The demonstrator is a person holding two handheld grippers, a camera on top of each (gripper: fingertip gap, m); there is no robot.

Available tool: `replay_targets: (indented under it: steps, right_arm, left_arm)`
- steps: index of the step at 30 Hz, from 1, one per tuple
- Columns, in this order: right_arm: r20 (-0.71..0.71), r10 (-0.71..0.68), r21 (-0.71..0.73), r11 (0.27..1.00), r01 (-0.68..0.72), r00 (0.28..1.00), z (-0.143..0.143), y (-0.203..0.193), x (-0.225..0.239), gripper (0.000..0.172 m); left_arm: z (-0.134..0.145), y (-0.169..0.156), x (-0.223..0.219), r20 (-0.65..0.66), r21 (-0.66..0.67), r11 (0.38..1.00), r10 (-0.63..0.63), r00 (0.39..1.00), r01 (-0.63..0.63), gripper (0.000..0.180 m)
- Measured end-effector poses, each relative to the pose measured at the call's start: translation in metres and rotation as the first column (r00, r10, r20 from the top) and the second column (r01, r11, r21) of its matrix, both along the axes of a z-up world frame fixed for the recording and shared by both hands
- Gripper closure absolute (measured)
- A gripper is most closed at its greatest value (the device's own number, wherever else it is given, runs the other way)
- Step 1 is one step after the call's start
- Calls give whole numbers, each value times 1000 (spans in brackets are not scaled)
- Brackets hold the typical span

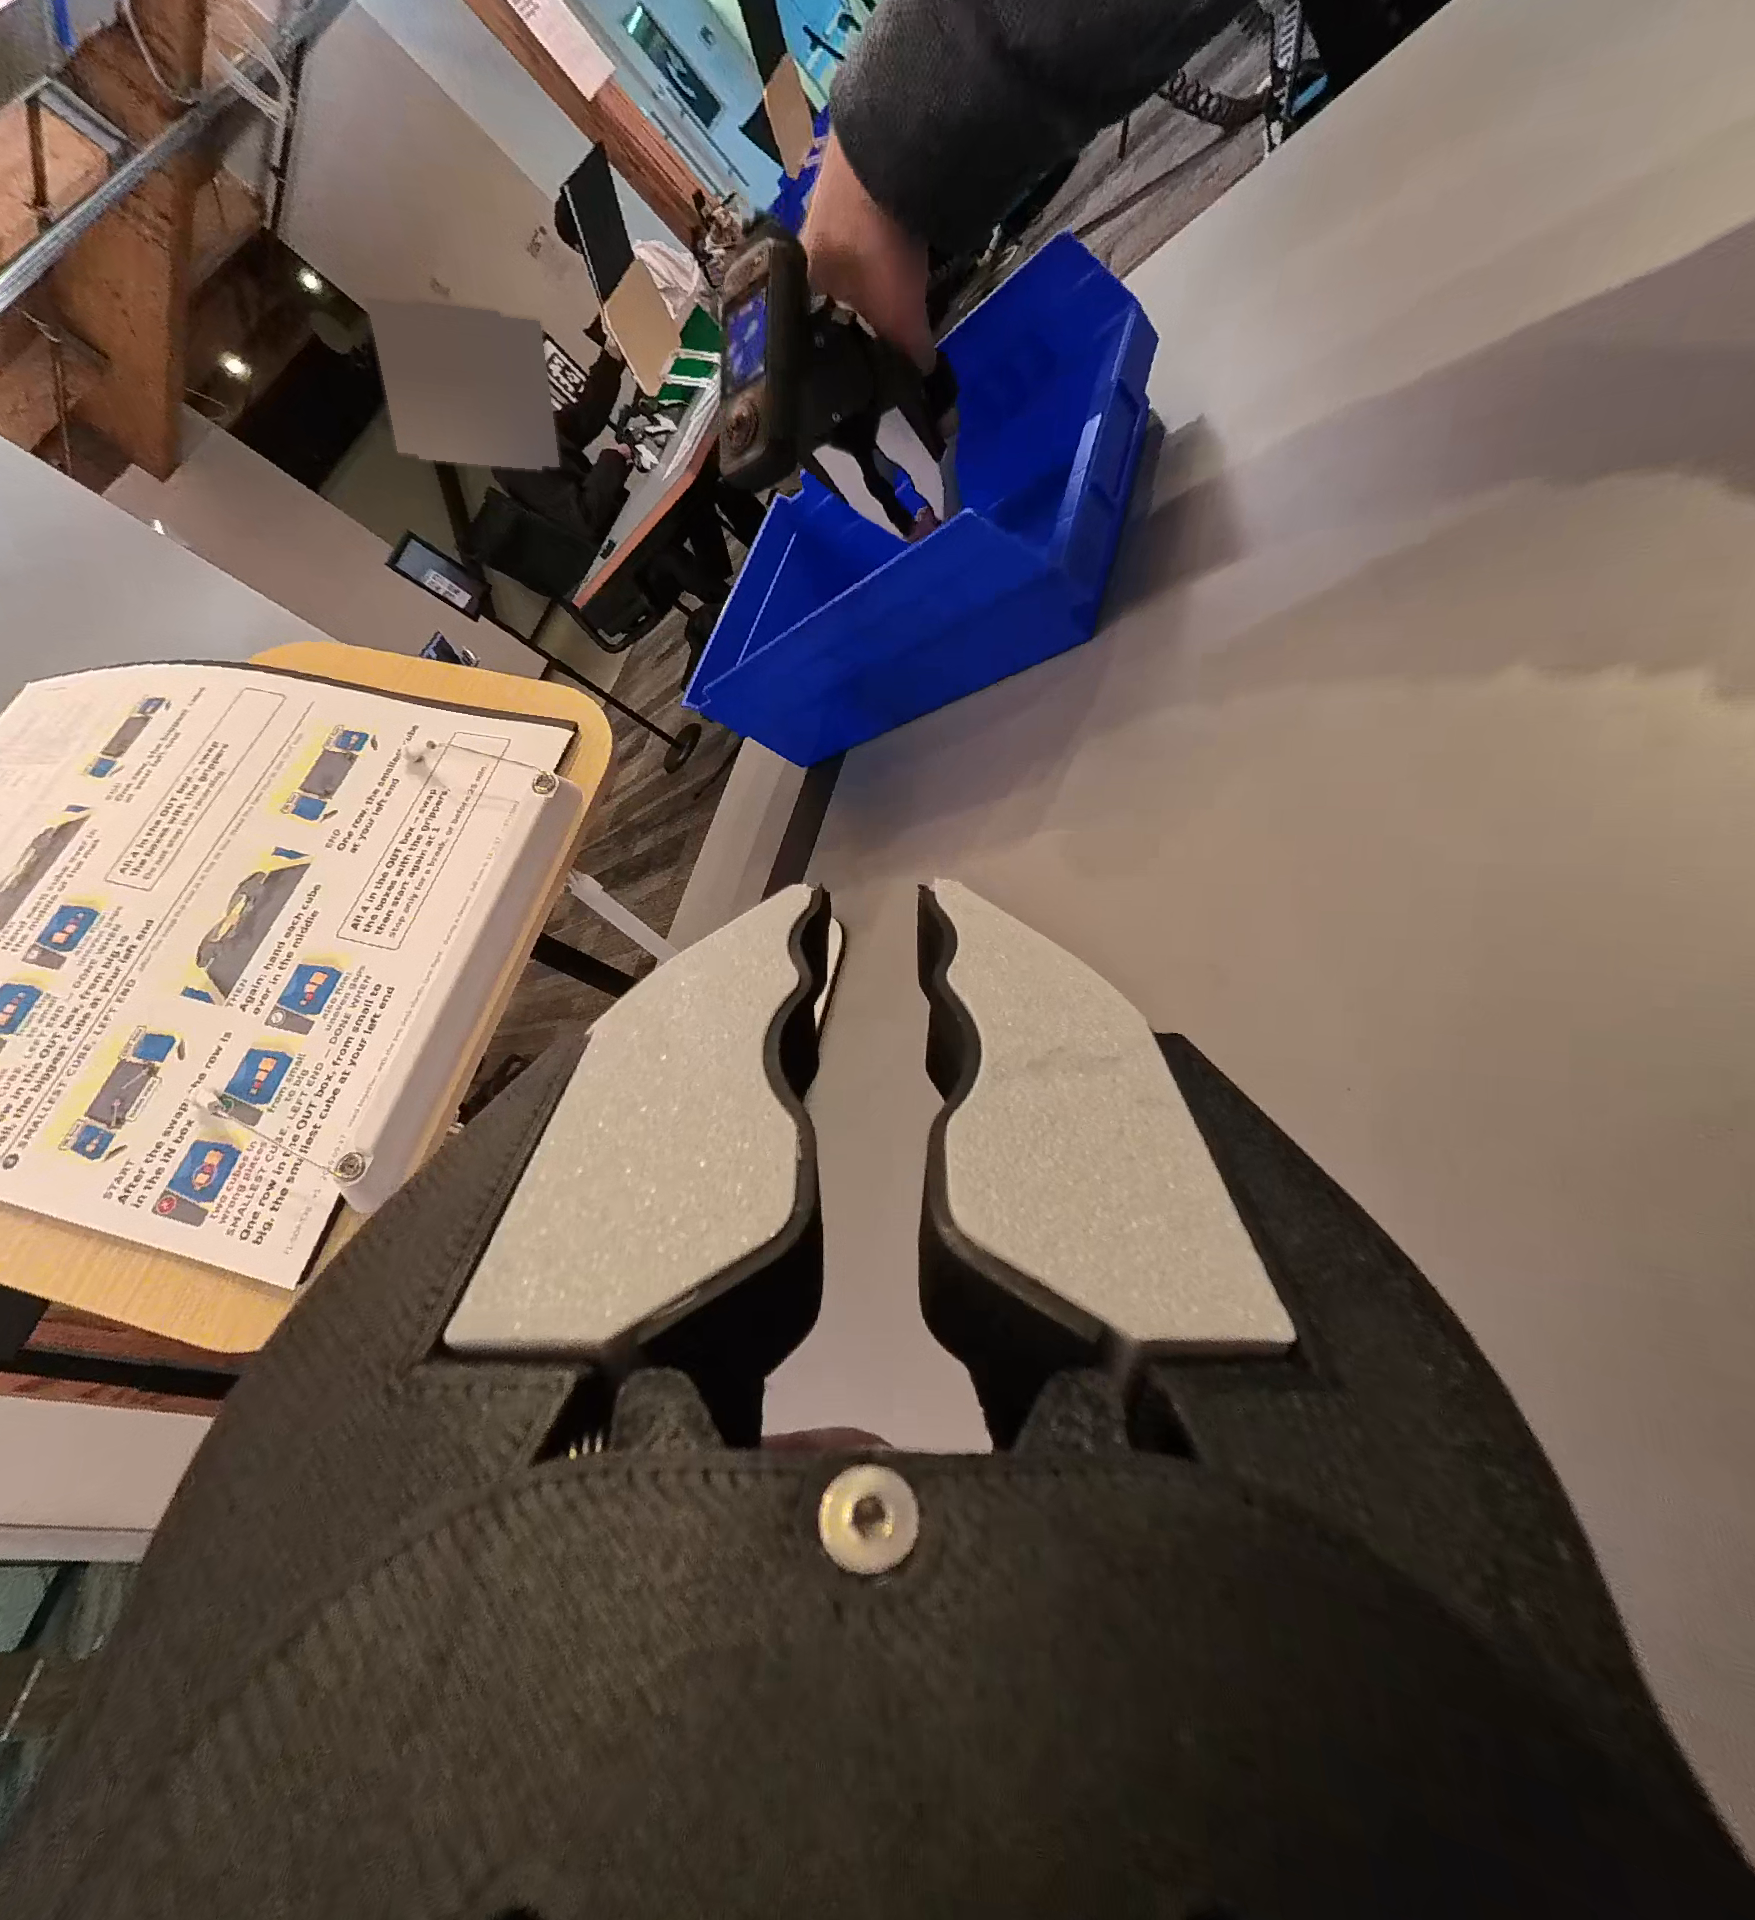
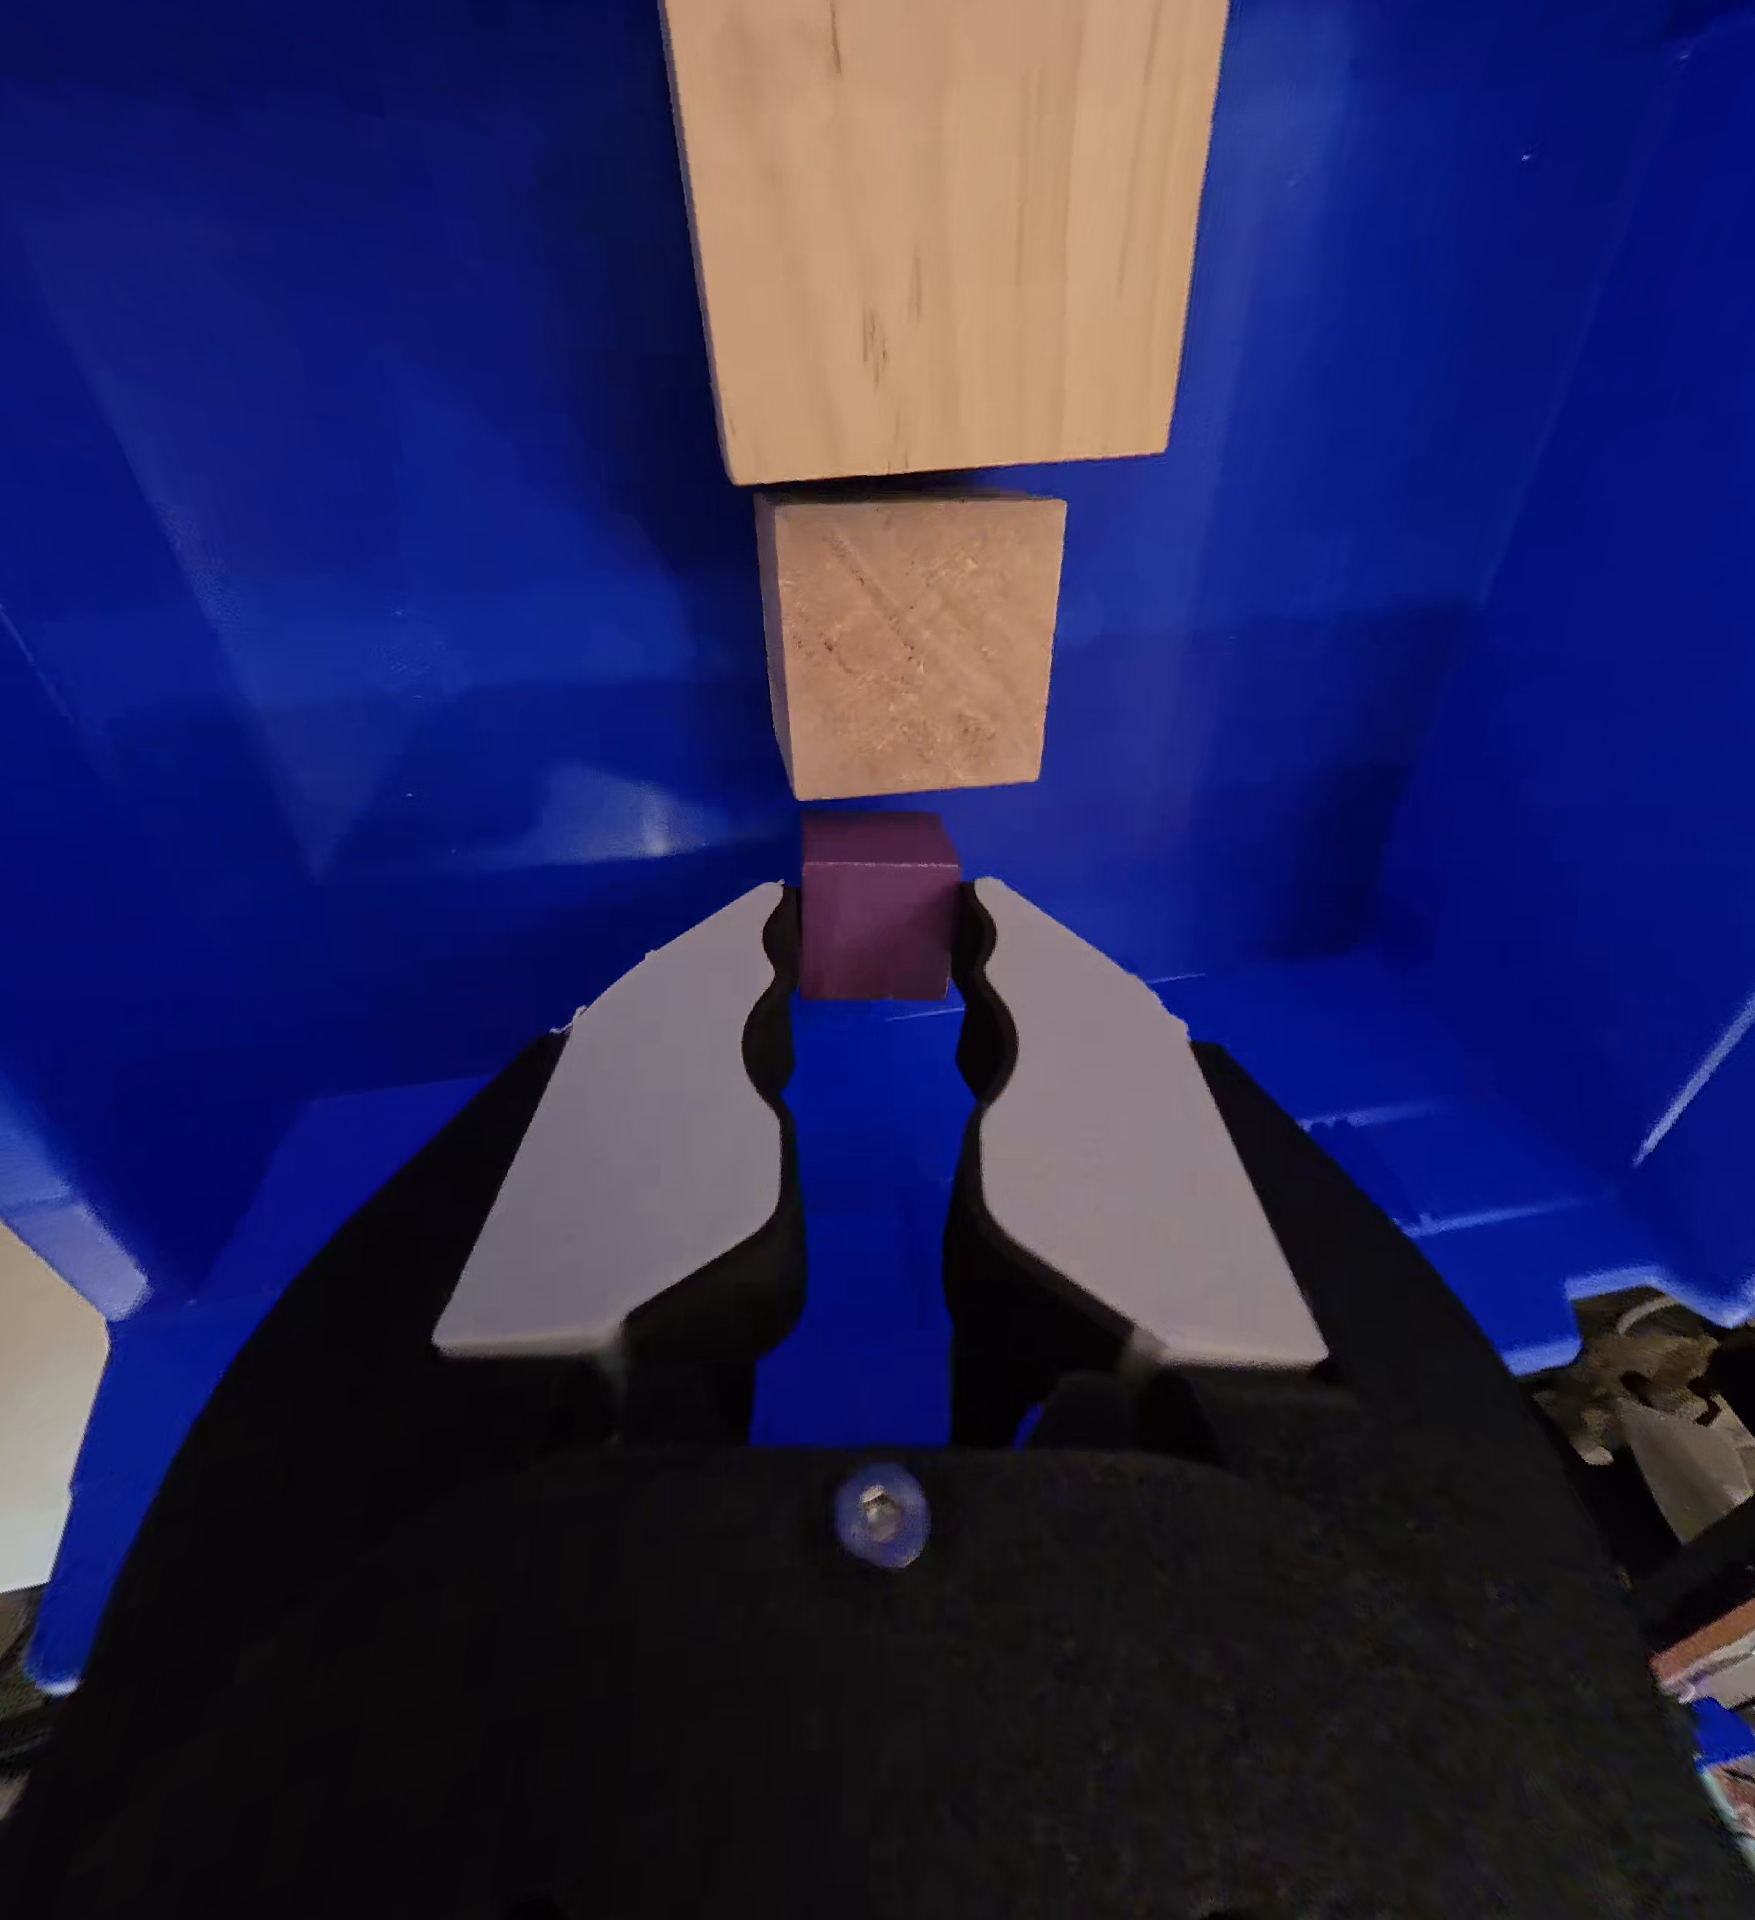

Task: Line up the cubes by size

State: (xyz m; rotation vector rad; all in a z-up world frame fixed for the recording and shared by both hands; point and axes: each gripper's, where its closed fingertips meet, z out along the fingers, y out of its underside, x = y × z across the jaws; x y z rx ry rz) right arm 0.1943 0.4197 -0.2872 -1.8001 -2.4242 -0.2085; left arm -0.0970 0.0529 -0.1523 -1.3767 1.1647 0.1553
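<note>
Gripping the purple cube (image 2: 878, 925) between right gripper (image 2: 878, 935) fingers, inside the blue bin (image 2: 333, 520) | mid wooden cube (image 2: 914, 644) sits just ahead, big one (image 2: 940, 229) beyond | left gripper (image 1: 873, 914) idle over table (image 1: 1372, 831), slightly parted, nothing held

- The left wrist camera sits just behind the left gripper (image 1: 875, 914), rolled to one side, looking low across the grey table (image 1: 1372, 935) towards the blue bin (image 1: 956, 613) well ahead.
- The right wrist camera rides behind the right gripper (image 2: 878, 935), deep inside that bin (image 2: 333, 623), close to the row of cubes (image 2: 914, 644) and facing its floor.
- The views share the bin; the left one also catches the right gripper (image 1: 904, 457) reaching in.
</note>
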Motion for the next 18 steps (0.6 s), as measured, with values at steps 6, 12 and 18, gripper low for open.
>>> replay_targets:
  steps: [6,12,18]
  right_arm:
    - [59,22,-21,1000,-21,998,-11,1,-1,144]
    - [81,30,-35,999,-28,996,-18,0,-1,143]
    - [79,28,-41,999,-25,996,-19,1,-2,143]
  left_arm:
    - [-2,1,-2,-1,-5,1000,3,1000,-3,165]
    - [-2,2,-3,1,-6,1000,4,1000,-4,165]
    - [-3,2,-2,-3,-7,1000,3,1000,-3,165]
